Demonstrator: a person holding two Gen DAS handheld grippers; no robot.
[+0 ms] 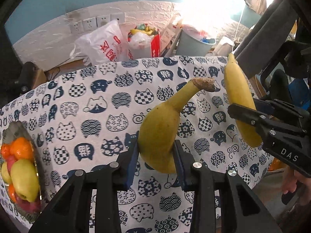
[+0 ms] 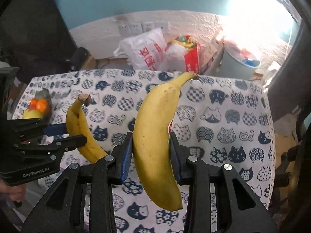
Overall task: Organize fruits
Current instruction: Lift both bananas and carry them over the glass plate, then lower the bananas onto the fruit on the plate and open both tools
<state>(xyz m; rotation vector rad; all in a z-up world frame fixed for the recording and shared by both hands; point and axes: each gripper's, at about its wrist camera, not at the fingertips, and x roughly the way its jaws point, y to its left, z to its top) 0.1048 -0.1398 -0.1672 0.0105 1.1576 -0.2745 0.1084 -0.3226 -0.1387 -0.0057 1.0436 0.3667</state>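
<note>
My left gripper (image 1: 156, 155) is shut on a short yellow banana (image 1: 161, 132) with a brown stem, held above the cat-print tablecloth (image 1: 93, 116). My right gripper (image 2: 151, 151) is shut on a longer yellow banana (image 2: 155, 136), also lifted off the cloth. Each gripper shows in the other's view: the right gripper (image 1: 250, 116) with its banana (image 1: 239, 97) at the right of the left wrist view, the left gripper (image 2: 72, 134) with its banana (image 2: 81, 128) at the left of the right wrist view. A fruit plate (image 1: 25, 134) with oranges, a green-yellow apple and red fruit sits at the table's left.
Behind the table stand a white plastic bag (image 1: 105, 44), a red carton (image 1: 155, 46) and a pale bin (image 1: 194, 42) against a white brick wall with sockets. A dark chair frame (image 1: 268, 38) rises at the right. A hand (image 1: 291, 184) holds the right gripper's handle.
</note>
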